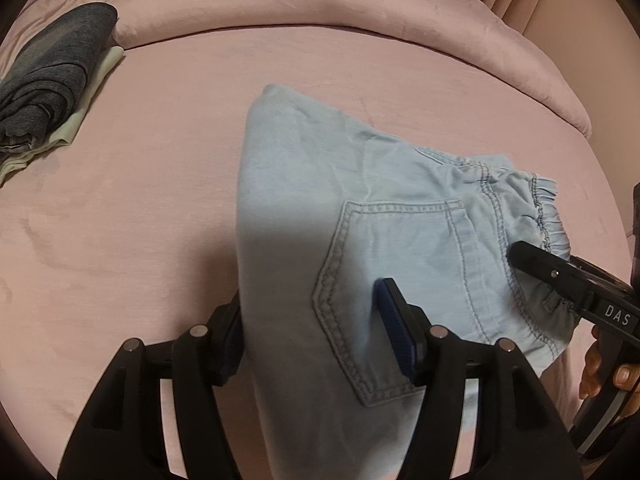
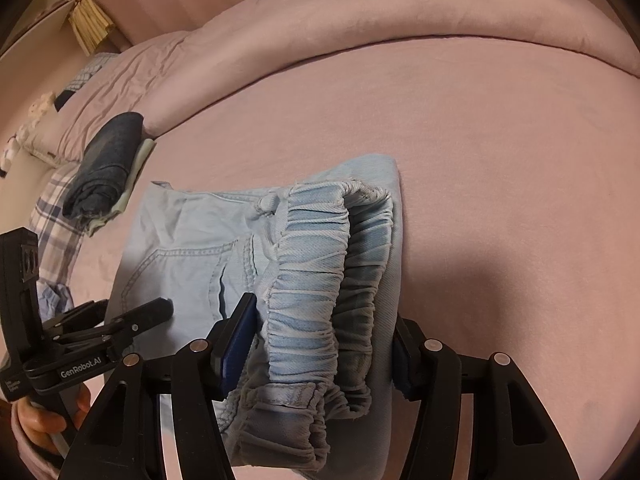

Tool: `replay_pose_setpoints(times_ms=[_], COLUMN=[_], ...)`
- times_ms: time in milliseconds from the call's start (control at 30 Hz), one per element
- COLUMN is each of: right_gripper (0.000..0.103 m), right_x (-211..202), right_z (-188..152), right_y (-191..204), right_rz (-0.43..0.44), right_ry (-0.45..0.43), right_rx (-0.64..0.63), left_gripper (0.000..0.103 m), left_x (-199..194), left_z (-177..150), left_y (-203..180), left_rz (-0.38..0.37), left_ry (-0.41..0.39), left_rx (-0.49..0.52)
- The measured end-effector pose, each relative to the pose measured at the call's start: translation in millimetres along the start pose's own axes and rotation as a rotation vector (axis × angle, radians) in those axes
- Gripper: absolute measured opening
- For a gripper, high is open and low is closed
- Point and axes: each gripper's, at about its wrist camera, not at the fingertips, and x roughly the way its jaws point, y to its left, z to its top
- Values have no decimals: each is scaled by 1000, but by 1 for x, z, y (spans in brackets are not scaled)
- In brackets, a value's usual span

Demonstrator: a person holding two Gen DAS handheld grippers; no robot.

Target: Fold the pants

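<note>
Light blue denim pants point(image 1: 304, 184) point(image 2: 180, 232) lie folded on the pink bed sheet point(image 1: 140, 200), back pocket point(image 1: 392, 248) up. My left gripper point(image 1: 308, 300) point(image 2: 132, 304) points down over the fold. One blue pad sits beside the pants' left edge, the other rests on the pocket, and the jaws stand apart, open. My right gripper point(image 2: 325, 312) point(image 1: 544, 256) straddles the gathered elastic waistband point(image 2: 312, 264), which loops up between its spread fingers. That gripper is open too, and cloth hides its right pad.
A folded dark grey garment point(image 1: 48, 80) point(image 2: 108, 160) lies on a pale green one at the left. A rolled pink duvet point(image 1: 320, 4) point(image 2: 400, 20) borders the far side. Plaid cloth point(image 2: 56, 208) lies at the left edge. A person's hands point(image 1: 600, 368) point(image 2: 40, 420) hold the gripper handles.
</note>
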Motion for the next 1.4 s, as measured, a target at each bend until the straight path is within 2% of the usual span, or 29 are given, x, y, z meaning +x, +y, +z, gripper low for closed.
replay_pose_setpoints(times_ms=[367,533,633,767,867,967,1033,1100,1133,1200,1233,1267,1300,1367,1400], right_gripper=[73,73,73,73,73,73,73,73,70,57,45,34,30,27,27], right_x=[-7,-17,-26,-34,-40,-49,-53,-52,-50,-45,-37,-29,-21,-2,8], right_z=[-2,-3,-3,-2,-1,4,9,15,18,23,26,29,31,34,35], right_y=[4,7,9,16,28,36,40,46,51,59,63,65,66,64,59], right_rz=[-80,-142,-207,-233,-278,-335,-315,-242,-190,-104,-65,-58,-58,-95,-126], right_ry=[-19,-38,-60,-79,-116,-175,-195,-184,-170,-147,-114,-84,-61,-7,27], right_rx=[-29,-76,-109,-141,-180,-219,-228,-247,-263,-297,-315,-323,-332,-344,-340], left_gripper=[78,81,82,82,83,83,83,83,82,81,77,73,67,62,56], left_x=[-10,-16,-22,-31,-37,-44,-49,-55,-58,-61,-61,-58,-55,-44,-38], left_z=[-8,-16,-20,-25,-30,-37,-41,-46,-48,-52,-54,-57,-59,-63,-65], left_y=[9,16,17,17,19,22,20,17,14,6,2,-3,-6,-10,-9], left_rz=[57,69,71,90,103,80,63,5,-30,-91,-114,-143,-157,-133,-130], left_ry=[-21,-30,-39,-57,-68,-80,-92,-111,-124,-145,-148,-141,-131,-113,-96], left_rx=[-17,-33,-36,-29,-28,-40,-38,-32,-28,-10,-1,7,14,30,32])
